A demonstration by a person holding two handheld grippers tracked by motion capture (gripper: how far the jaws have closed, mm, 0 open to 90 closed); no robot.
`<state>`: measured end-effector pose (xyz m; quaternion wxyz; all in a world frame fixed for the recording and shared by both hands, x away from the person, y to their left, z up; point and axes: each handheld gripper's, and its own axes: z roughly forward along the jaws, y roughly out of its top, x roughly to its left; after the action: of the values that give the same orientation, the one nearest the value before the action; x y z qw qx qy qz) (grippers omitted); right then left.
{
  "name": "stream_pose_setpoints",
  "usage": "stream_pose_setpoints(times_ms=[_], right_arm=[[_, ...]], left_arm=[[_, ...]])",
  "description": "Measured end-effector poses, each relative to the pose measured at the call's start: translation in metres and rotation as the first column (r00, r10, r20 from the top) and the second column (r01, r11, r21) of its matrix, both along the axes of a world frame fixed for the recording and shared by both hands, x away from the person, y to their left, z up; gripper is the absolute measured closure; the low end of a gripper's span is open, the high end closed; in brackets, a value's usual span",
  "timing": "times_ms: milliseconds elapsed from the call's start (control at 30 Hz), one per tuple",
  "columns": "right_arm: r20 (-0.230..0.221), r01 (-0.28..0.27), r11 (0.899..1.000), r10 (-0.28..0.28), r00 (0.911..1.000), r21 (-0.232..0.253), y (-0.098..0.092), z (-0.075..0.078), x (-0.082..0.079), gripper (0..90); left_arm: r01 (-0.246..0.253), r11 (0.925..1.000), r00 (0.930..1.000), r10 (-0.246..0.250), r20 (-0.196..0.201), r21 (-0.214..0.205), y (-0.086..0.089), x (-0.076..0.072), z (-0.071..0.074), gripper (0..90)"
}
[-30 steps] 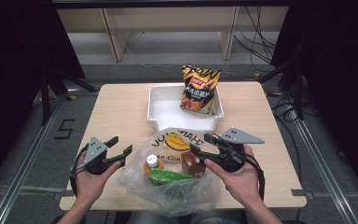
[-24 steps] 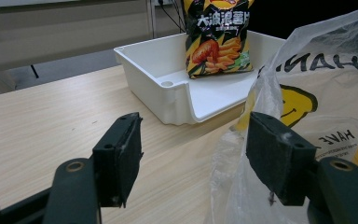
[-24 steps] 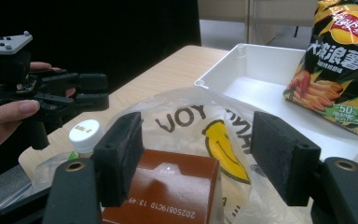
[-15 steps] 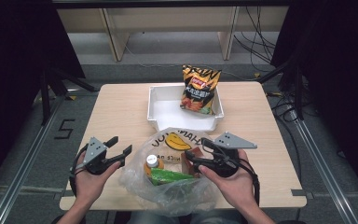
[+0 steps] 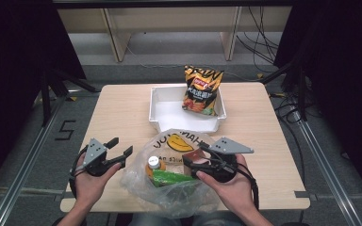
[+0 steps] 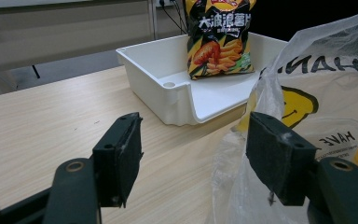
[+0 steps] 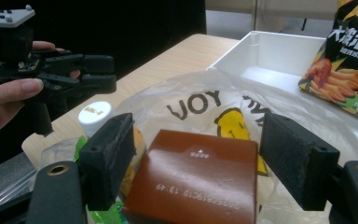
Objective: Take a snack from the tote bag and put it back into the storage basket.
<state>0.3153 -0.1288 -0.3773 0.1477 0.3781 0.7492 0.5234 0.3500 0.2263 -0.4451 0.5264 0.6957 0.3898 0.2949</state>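
Observation:
A clear plastic bag (image 5: 169,188) with a yellow smiley print lies at the table's front edge. Inside it are a brown box (image 7: 191,172), a white-capped bottle (image 5: 154,162) and a green packet (image 5: 169,177). My right gripper (image 5: 194,157) reaches into the bag from the right. Its jaws have just been opening and now stand wide on either side of the brown box, pads (image 7: 116,154) off it. My left gripper (image 5: 119,151) is open just left of the bag, with the bag's edge (image 6: 261,100) near its right jaw.
A white tray (image 5: 169,115) sits at the table's middle back, with an upright chips bag (image 5: 201,92) leaning in its far right corner. Bare tabletop (image 5: 118,113) lies left of the tray, and more to its right.
The right gripper has shifted a little left, deeper over the bag, and its jaws have spread wider around the brown box. The left hand has stayed put.

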Motion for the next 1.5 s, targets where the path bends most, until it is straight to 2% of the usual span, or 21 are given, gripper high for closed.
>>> stream_pose_setpoints(times_ms=[100, 133, 200, 300, 333, 367, 400, 500, 567, 700, 767, 867, 933, 967, 1000, 1033, 1133, 1167, 1267, 1300, 1500], right_arm=[[-0.01, 0.012, 1.0, -0.012, 0.9999, -0.01, 0.001, -0.001, -0.002, 25.7], [0.008, -0.003, 1.0, 0.003, 1.0, -0.01, 0.002, -0.002, -0.001, 25.7], [-0.012, 0.004, 1.0, -0.004, 0.9999, -0.006, 0.002, -0.003, -0.001, 25.3], [-0.001, -0.004, 1.0, 0.004, 1.0, -0.018, 0.003, -0.005, -0.001, 24.6], [-0.013, 0.009, 1.0, -0.009, 0.9999, -0.009, 0.004, -0.006, -0.002, 24.5], [-0.013, 0.01, 1.0, -0.011, 0.9999, -0.024, 0.003, -0.006, -0.002, 24.3], [-0.031, 0.011, 1.0, -0.011, 0.9995, -0.008, 0.005, -0.006, -0.004, 23.9], [-0.001, -0.002, 0.999, 0.002, 1.0, -0.036, 0.004, -0.008, -0.001, 23.6], [-0.019, 0.006, 1.0, -0.006, 0.9998, -0.023, 0.006, -0.01, -0.002, 23.3], [-0.024, 0.003, 0.999, -0.004, 0.9997, -0.039, 0.006, -0.013, -0.002, 23.4], [-0.009, -0.005, 0.998, 0.004, 0.9999, -0.063, 0.006, -0.015, -0.001, 23.5], [-0.039, 0.003, 0.999, -0.004, 0.9992, -0.045, 0.006, -0.017, -0.002, 23.7], [-0.016, 0.006, 0.998, -0.007, 0.9998, -0.069, 0.006, -0.019, 0.001, 23.9], [-0.023, 0.004, 0.998, -0.005, 0.9997, -0.061, 0.006, -0.02, 0.001, 23.9], [-0.01, -0.007, 0.997, 0.007, 0.9999, -0.082, 0.004, -0.02, 0.001, 24.0], [-0.027, -0.005, 0.998, 0.003, 0.9996, -0.059, 0.006, -0.021, 0.001, 24.1], [-0.05, 0.005, 0.997, -0.008, 0.9987, -0.071, 0.006, -0.021, -0.001, 24.3], [-0.026, -0.006, 0.997, 0.004, 0.9996, -0.075, 0.006, -0.023, 0.002, 24.4], [-0.022, -0.007, 0.997, 0.005, 0.9998, -0.082, 0.005, -0.024, 0.002, 24.7], [-0.043, 0.001, 0.998, -0.003, 0.9991, -0.063, 0.006, -0.024, 0.001, 24.7], [-0.043, 0.001, 0.997, -0.004, 0.9991, -0.071, 0.005, -0.026, 0.002, 25.6]], left_arm=[[-0.001, 1.0, 1.0, 0.001, 0.001, -0.002, 0.0, 0.001, 0.0, 35.2], [-0.002, 1.0, 1.0, 0.002, 0.0, -0.005, 0.0, 0.0, 0.0, 35.2], [-0.003, 1.0, 1.0, 0.003, -0.001, -0.004, 0.001, 0.0, 0.0, 35.2], [0.004, 0.9999, 1.0, -0.004, 0.005, -0.01, 0.002, 0.001, 0.0, 35.2], [0.004, 0.9999, 1.0, -0.004, 0.007, -0.011, 0.002, 0.001, 0.0, 35.2], [-0.003, 1.0, 1.0, 0.003, -0.001, -0.004, 0.002, 0.0, 0.0, 35.2], [-0.002, 1.0, 1.0, 0.002, 0.002, -0.001, 0.002, 0.0, 0.0, 35.2], [-0.001, 1.0, 1.0, 0.001, 0.002, -0.001, 0.002, 0.0, 0.0, 35.2], [0.006, 1.0, 0.9999, -0.006, 0.008, -0.006, 0.002, 0.001, 0.0, 35.2], [0.007, 1.0, 0.9999, -0.007, 0.009, -0.006, 0.002, 0.001, 0.0, 35.2], [0.006, 1.0, 1.0, -0.005, 0.008, -0.007, 0.002, 0.001, 0.0, 35.2], [0.005, 1.0, 1.0, -0.005, 0.006, -0.003, 0.002, 0.001, 0.0, 35.2], [0.0, 1.0, 1.0, 0.0, -0.002, -0.002, 0.002, 0.0, 0.0, 35.2], [0.0, 1.0, 1.0, 0.0, -0.001, -0.002, 0.002, 0.0, 0.0, 35.2], [0.003, 1.0, 1.0, -0.003, 0.002, -0.004, 0.002, 0.001, 0.0, 35.2], [0.008, 1.0, 0.9999, -0.008, 0.008, -0.006, 0.002, 0.001, 0.0, 35.2], [0.004, 1.0, 1.0, -0.004, 0.004, -0.009, 0.002, 0.001, -0.001, 35.2], [-0.002, 1.0, 1.0, 0.002, -0.002, -0.003, 0.003, 0.0, 0.0, 35.2], [-0.001, 1.0, 1.0, 0.001, -0.002, -0.004, 0.003, 0.0, 0.0, 35.2], [-0.002, 1.0, 1.0, 0.002, -0.002, -0.005, 0.003, 0.0, 0.0, 35.2], [-0.002, 0.9999, 1.0, 0.002, -0.005, -0.011, 0.002, 0.001, -0.001, 35.2]])
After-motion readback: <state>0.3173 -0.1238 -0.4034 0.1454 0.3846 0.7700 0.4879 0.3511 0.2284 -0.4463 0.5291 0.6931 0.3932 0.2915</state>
